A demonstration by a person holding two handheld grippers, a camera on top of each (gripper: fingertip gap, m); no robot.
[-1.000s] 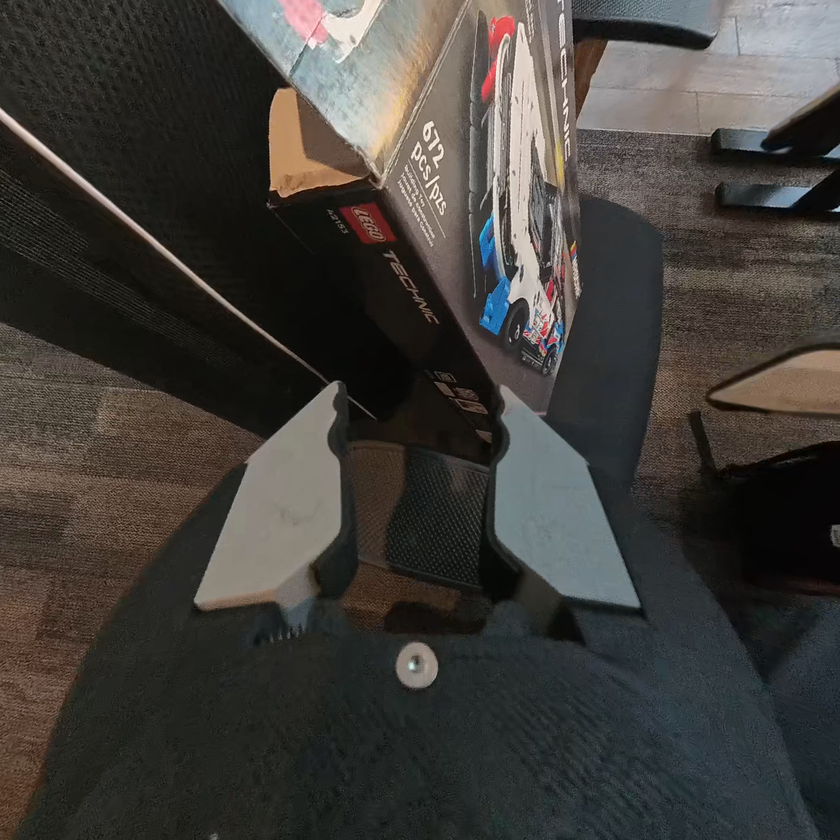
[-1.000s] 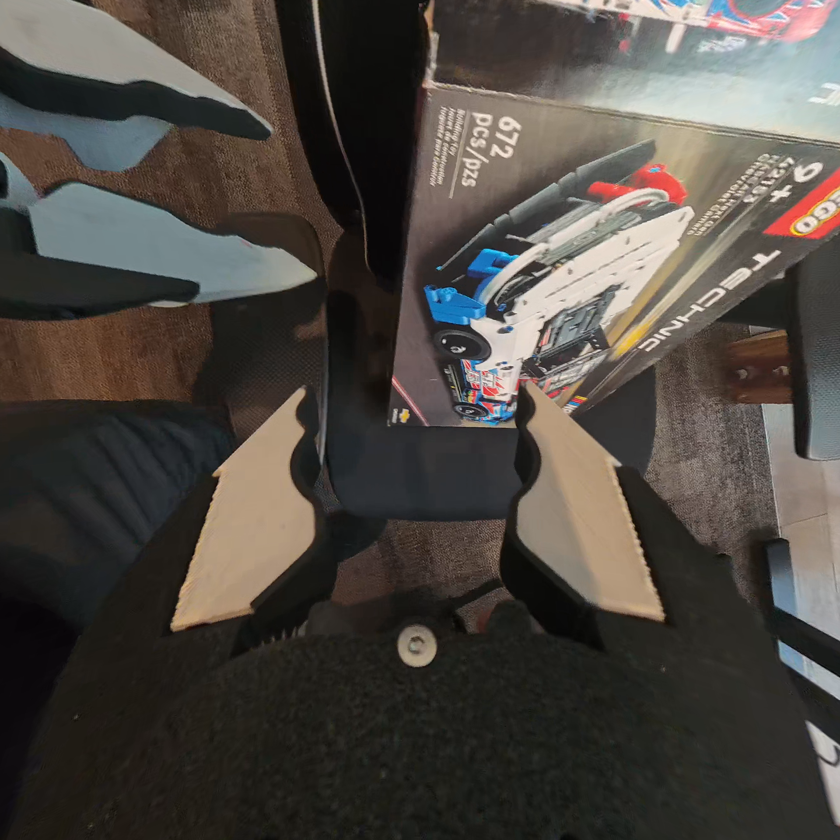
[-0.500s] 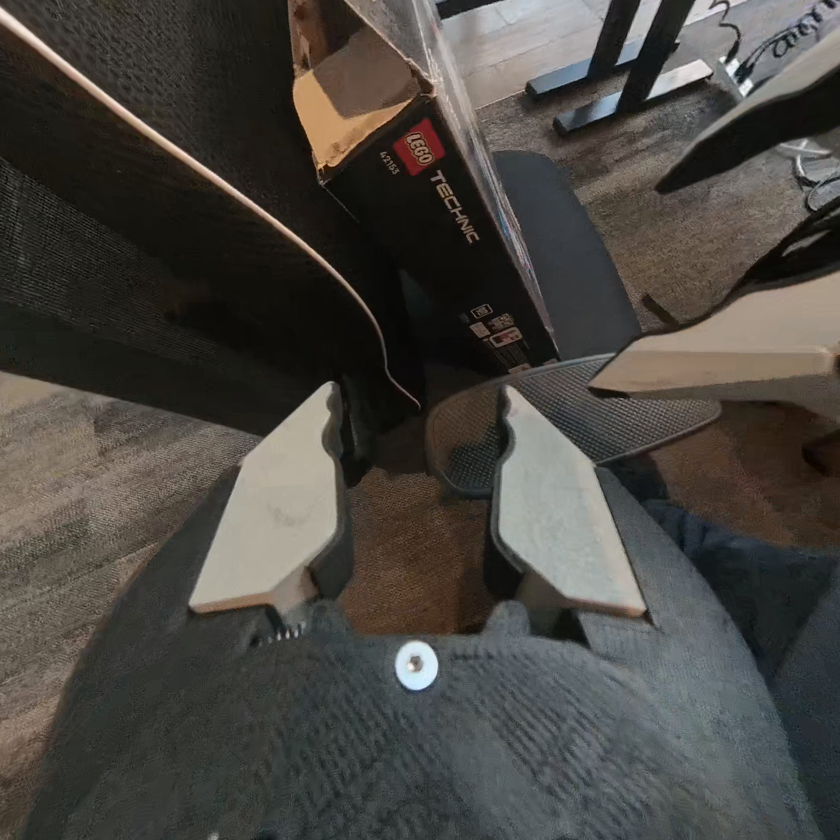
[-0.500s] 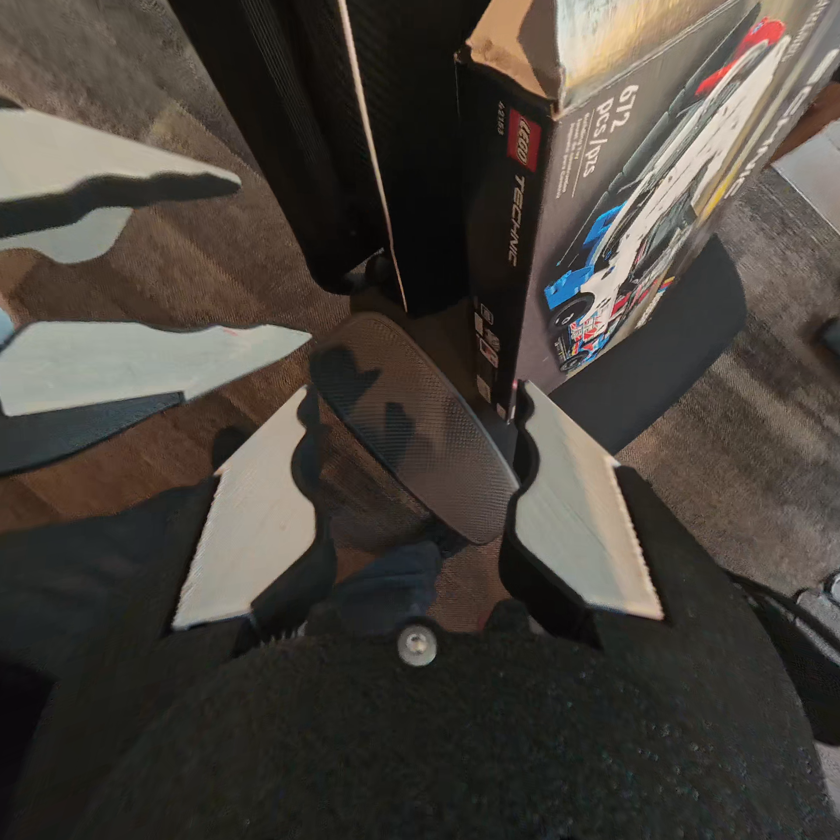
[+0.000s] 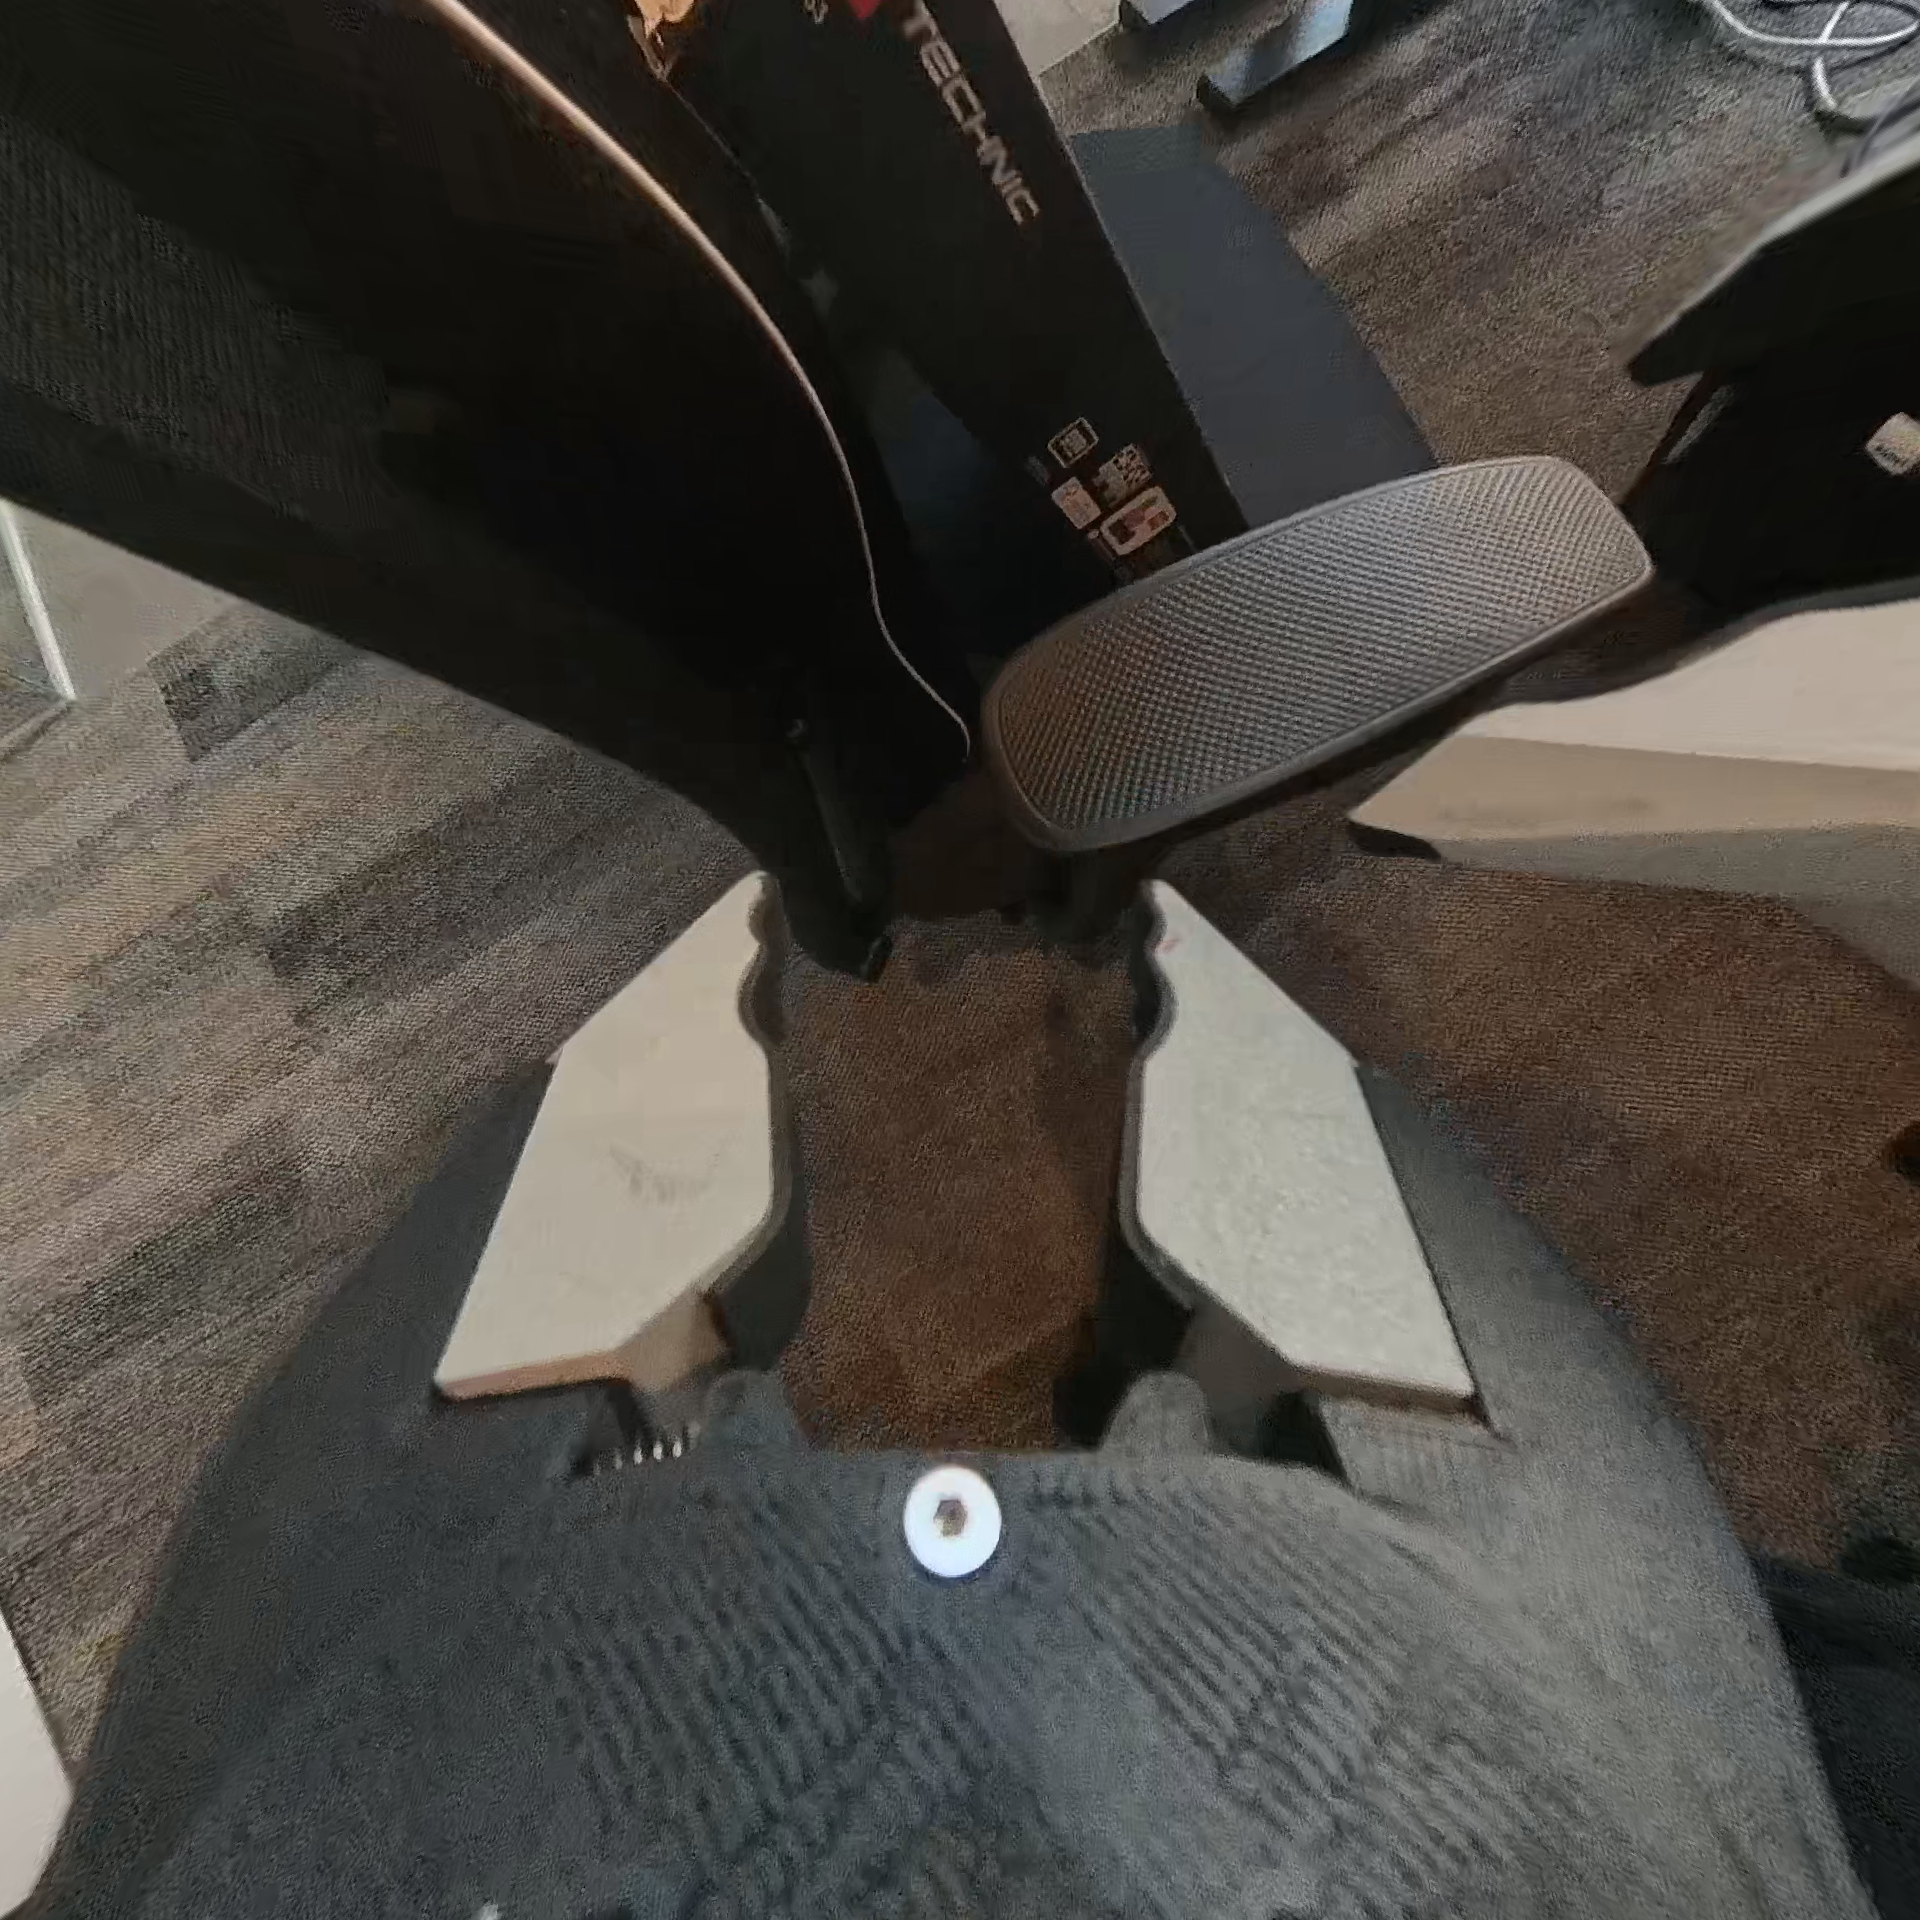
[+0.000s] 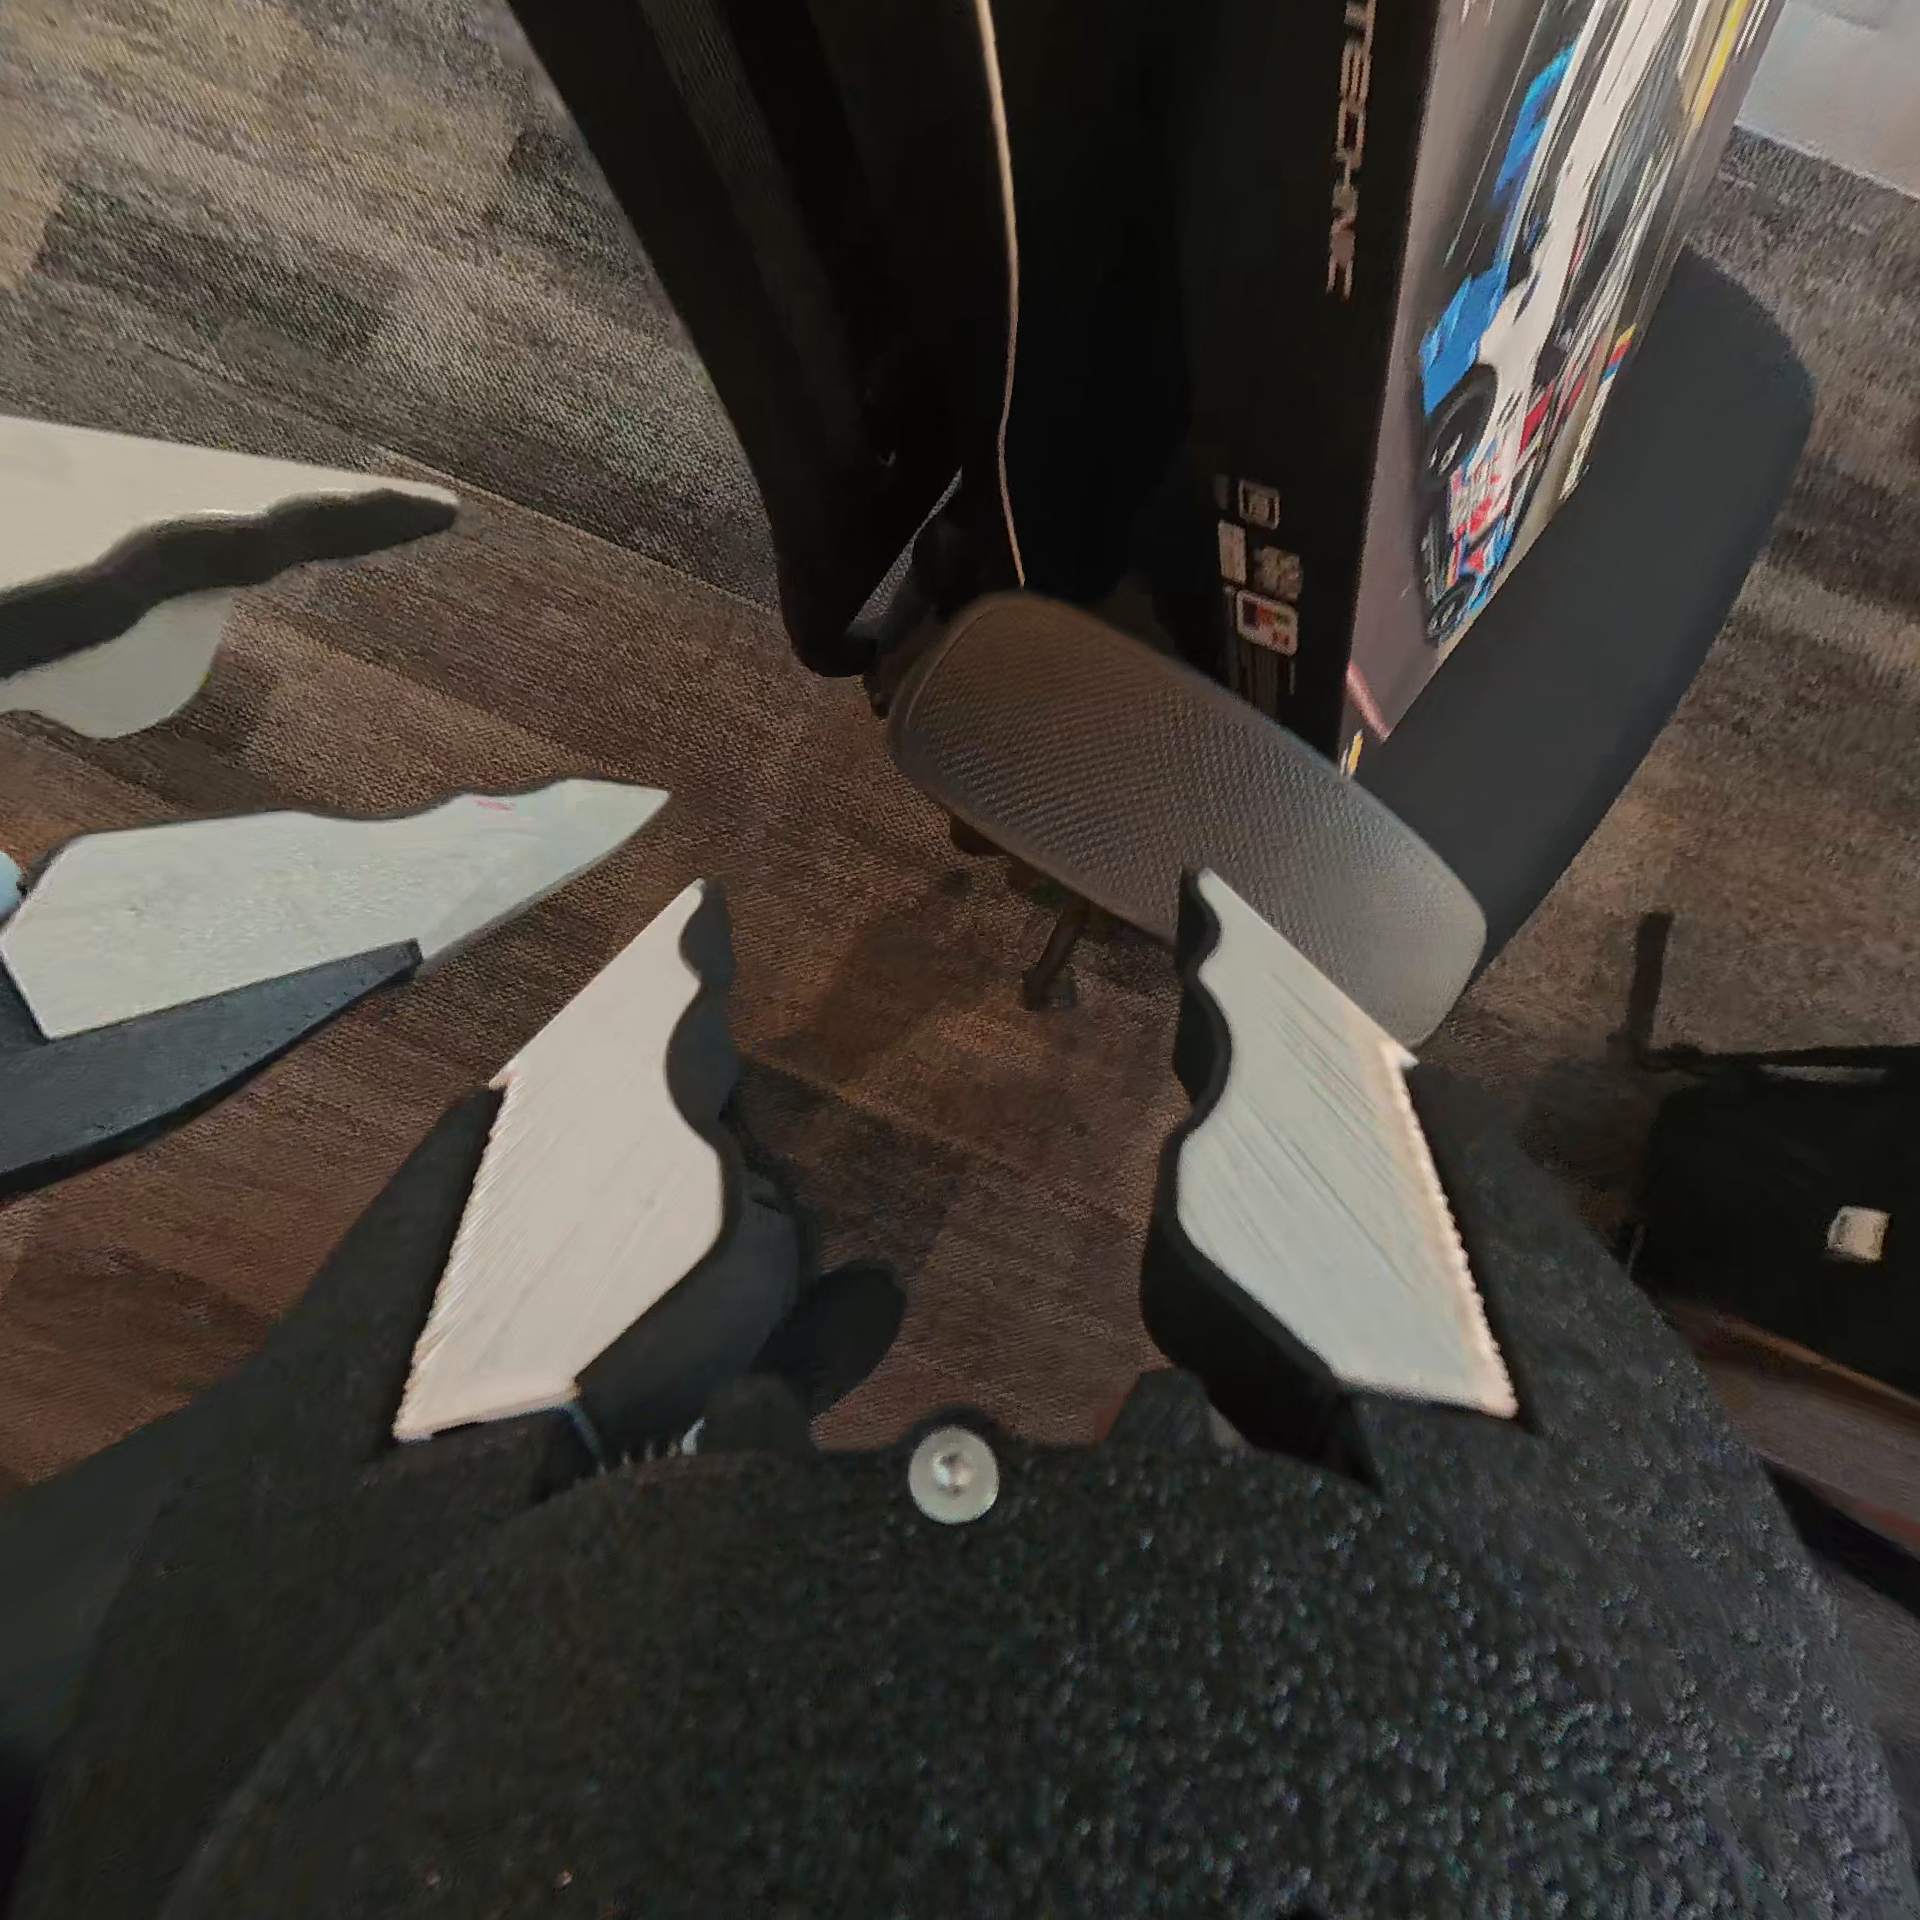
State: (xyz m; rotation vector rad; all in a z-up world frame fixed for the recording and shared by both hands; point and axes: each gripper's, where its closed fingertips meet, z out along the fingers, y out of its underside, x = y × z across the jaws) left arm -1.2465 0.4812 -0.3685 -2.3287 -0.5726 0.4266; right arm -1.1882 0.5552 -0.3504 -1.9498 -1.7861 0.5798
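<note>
A black office chair stands on carpet, with a mesh backrest (image 5: 416, 343) and a textured grey armrest (image 5: 1309, 644). A dark toy-car box (image 6: 1455, 343) stands upright on the chair seat (image 6: 1662, 582), leaning at the backrest; its side panel shows in the left wrist view (image 5: 966, 260). My left gripper (image 5: 956, 914) is open and empty, close below the armrest and the backrest post. My right gripper (image 6: 945, 894) is open and empty, its right finger just in front of the armrest (image 6: 1174, 800). The left gripper's fingers (image 6: 312, 894) show at the left of the right wrist view.
Grey and brown carpet (image 5: 260, 935) covers the floor. A black bag or case (image 6: 1787, 1236) lies at the right. Black desk feet (image 5: 1268, 52) and cables (image 5: 1849, 62) stand beyond the chair. The right gripper's pale finger (image 5: 1662, 769) shows at the right of the left wrist view. My right tips are roughly 15 centimeters from the textured grey armrest (image 5: 1309, 644). It turns up in the right wrist view (image 6: 1178, 825) as well. The mesh backrest (image 5: 416, 343) lies some 15 centimeters from my left tips, 25 centimeters from my right tips.
Both grippers have dropped and pulled back from the box toward the armrest. The box now sits higher and farther in both views. Both stay open and empty.
</note>
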